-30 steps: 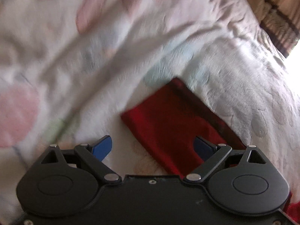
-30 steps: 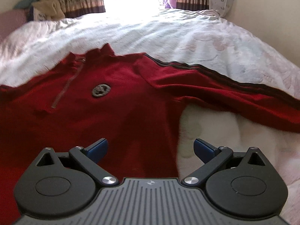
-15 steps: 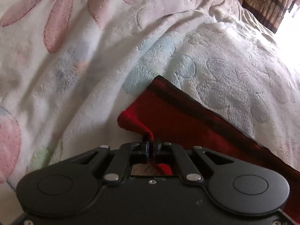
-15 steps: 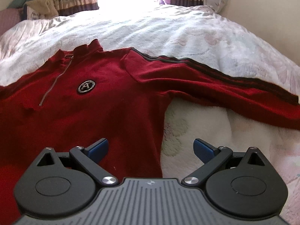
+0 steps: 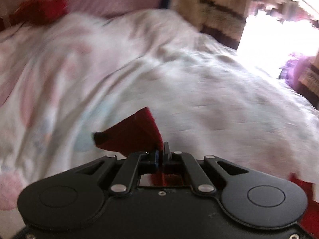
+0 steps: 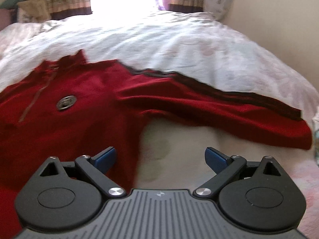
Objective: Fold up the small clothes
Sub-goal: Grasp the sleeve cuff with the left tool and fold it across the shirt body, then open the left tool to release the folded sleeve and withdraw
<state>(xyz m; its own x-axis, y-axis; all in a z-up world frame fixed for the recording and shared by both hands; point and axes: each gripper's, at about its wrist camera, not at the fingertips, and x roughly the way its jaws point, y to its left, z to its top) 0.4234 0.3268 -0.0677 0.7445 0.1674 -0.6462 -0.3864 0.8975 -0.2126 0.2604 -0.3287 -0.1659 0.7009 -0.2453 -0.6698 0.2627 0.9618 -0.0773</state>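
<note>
Left wrist view first: our left gripper has its jaws pinched together on the cuff of a red top, and the small flap of cloth stands up, lifted clear of the blanket. This view is blurred, so we cannot tell how much cloth sits between the pads. The blanket is pale, plush and embossed with faint pink flowers, and it covers the whole bed.

Right wrist view next: the red top lies spread face up on the blanket, collar toward the window, with a short zip at the neck, a round badge on the chest and a dark stripe along its outstretched sleeve. Our right gripper hangs wide apart and empty above the side edge of the body.

We judge the fabric soft, light and velvety, limp rather than stiff, so it will drape and sag from any single hold. Cuffs, hem corners and shoulder seams look like the surest places to take it.
</note>
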